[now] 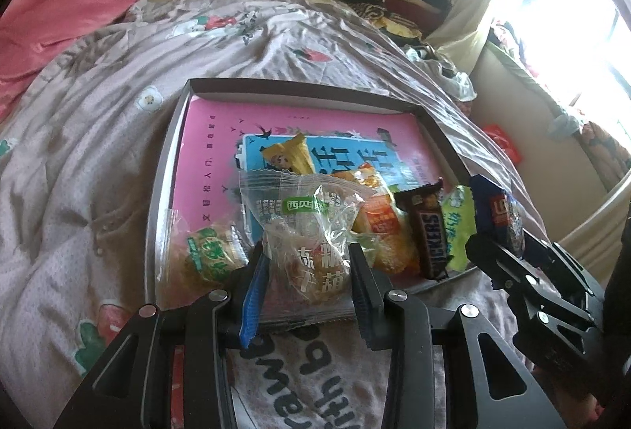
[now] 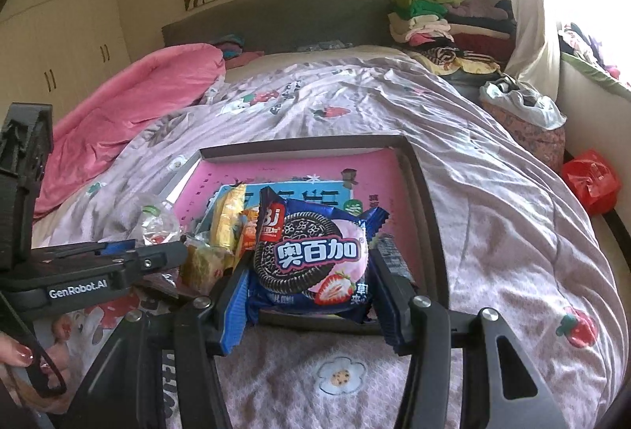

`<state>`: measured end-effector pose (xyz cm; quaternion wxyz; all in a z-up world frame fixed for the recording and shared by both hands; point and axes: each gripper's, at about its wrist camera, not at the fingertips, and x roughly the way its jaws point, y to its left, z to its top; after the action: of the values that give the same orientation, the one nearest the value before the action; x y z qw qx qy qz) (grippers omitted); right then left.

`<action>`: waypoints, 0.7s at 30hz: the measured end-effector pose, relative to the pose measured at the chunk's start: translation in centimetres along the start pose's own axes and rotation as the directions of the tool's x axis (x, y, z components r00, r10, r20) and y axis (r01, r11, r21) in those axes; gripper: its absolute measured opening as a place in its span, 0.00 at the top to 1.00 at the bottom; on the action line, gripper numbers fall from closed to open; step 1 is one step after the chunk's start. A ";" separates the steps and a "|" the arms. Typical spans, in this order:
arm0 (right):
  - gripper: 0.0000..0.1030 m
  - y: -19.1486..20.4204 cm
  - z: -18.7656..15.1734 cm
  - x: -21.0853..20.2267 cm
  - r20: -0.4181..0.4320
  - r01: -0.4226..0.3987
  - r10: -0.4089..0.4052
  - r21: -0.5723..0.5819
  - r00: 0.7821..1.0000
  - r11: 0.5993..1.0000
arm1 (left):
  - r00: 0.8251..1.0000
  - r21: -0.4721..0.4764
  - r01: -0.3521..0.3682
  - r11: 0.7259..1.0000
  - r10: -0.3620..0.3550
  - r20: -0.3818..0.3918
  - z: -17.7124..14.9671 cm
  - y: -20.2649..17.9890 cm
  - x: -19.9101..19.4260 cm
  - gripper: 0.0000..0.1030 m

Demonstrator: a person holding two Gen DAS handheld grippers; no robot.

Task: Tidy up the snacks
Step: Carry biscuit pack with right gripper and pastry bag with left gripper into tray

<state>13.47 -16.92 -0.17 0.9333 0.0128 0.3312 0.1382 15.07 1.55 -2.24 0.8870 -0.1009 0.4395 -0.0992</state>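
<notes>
— Snacks are held where?

— A clear snack bag (image 1: 311, 251) is clamped in the left gripper (image 1: 309, 271) fingers, above the tray's (image 1: 157, 200) near edge. A blue cookie pack (image 2: 311, 255), long side across, is pinched by the right gripper (image 2: 311, 283).

— What words can be read?

— "SNICKERS" is read on the brown bar (image 1: 428, 228) in the tray, nearer the right gripper.

Counts:
- Grippers: two – left gripper (image 1: 307, 271), right gripper (image 2: 311, 271).
- Tray (image 1: 299, 85): one.
- Pink book (image 1: 221, 137) in tray: one.
- Snack packs, seven:
  - clear pack (image 1: 303, 228) at 6 o'clock
  - green-label pack (image 1: 207, 251) at 7
  - yellow pack (image 1: 290, 153)
  - orange pack (image 1: 378, 220)
  - Snickers (image 1: 430, 228)
  - lime pack (image 1: 459, 220)
  - blue cookie pack (image 2: 311, 251) at 3
- Red bag (image 2: 589, 180): one.
</notes>
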 end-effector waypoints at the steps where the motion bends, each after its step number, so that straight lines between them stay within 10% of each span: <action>1: 0.47 0.2 0.0 0.1 -0.001 -0.003 0.003 -0.004 1.000 1.000 | 1.000 -0.001 -0.001 1.000 0.001 -0.001 0.0 0.2 0.1 0.61; 21: 0.47 3.7 0.4 3.7 -0.052 -0.030 0.024 -0.120 0.998 0.992 | 0.999 -0.013 0.040 0.999 -0.040 -0.014 0.4 1.5 0.9 0.61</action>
<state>15.55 -12.37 -1.73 0.9218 -0.0426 0.3455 0.1707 16.06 2.77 -3.04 0.8812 -0.1147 0.4441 -0.1147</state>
